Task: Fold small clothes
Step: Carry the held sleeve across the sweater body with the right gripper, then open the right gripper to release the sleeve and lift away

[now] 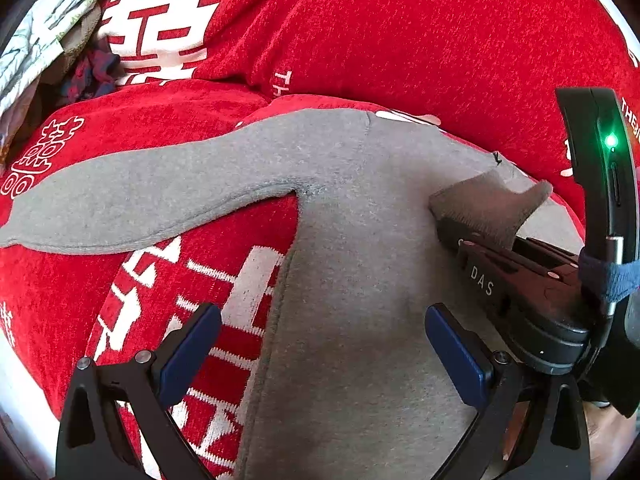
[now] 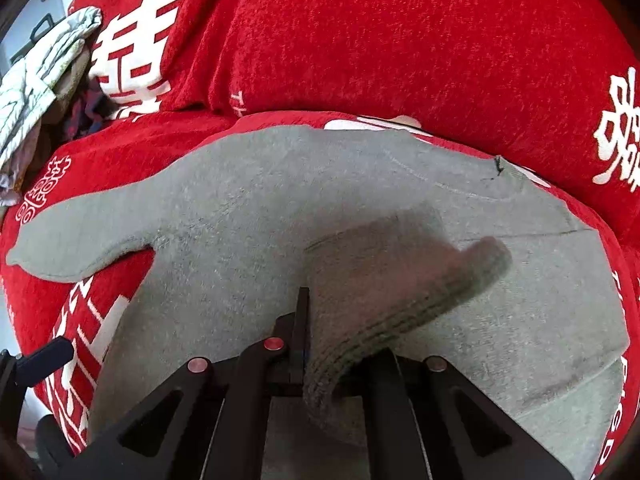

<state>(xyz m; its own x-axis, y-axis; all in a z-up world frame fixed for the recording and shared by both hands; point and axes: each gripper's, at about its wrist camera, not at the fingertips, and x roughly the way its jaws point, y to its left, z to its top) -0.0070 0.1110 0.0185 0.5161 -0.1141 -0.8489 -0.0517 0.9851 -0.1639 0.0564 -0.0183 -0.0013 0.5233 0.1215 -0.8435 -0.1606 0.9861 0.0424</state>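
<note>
Right gripper (image 2: 304, 344), jaws clamped on the gray top's (image 2: 280, 208) sleeve cuff (image 2: 400, 280), folds it inward toward nine o'clock; left gripper (image 1: 320, 352) hovers, jaws apart; next, release flat.

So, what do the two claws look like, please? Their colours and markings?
The left claw has black angular arms with dark blue pads and silver rivets. The right claw is also black, with pinkish round rivets, white "DAS" lettering, a green light and a blue strap on its body.

I see a red plush cover with white characters (image 1: 400, 32) underneath; a pale quilted fabric bundle (image 1: 48, 28) lies far left.
</note>
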